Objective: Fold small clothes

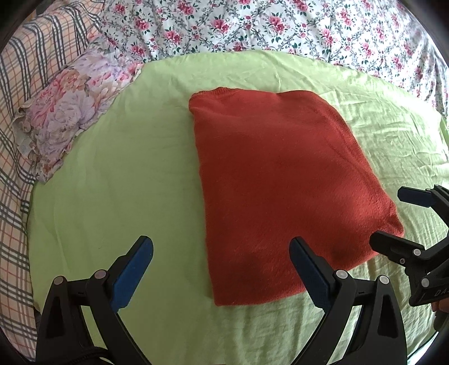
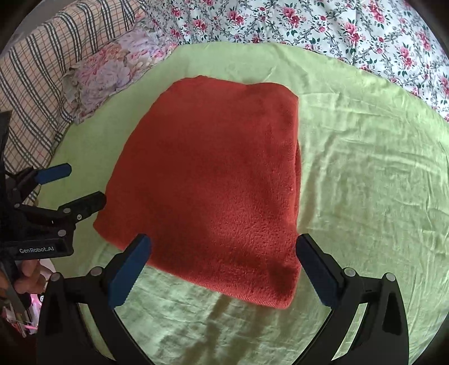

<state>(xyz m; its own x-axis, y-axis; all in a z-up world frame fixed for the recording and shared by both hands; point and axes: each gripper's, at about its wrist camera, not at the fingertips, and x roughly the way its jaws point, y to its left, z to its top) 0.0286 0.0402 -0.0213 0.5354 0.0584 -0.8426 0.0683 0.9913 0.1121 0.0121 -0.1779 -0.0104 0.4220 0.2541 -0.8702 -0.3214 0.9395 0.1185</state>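
here, both the left hand-held gripper (image 1: 221, 264) and right hand-held gripper (image 2: 223, 261) gape empty above the folded red garment (image 1: 269, 179).

A folded garment (image 1: 280, 179) is lying flat in the middle of a sheet (image 1: 126, 182), which is spreading over a bedcover (image 1: 280, 25) running behind it. A small pillow (image 1: 75, 112) is sitting at the sheet's far left edge, with a checked blanket (image 1: 25, 84) lying further left. The left gripper (image 1: 221, 269) is hovering before the garment's near left corner, the right gripper (image 2: 224, 266) before its near edge, both spread wide and apart from the cloth.
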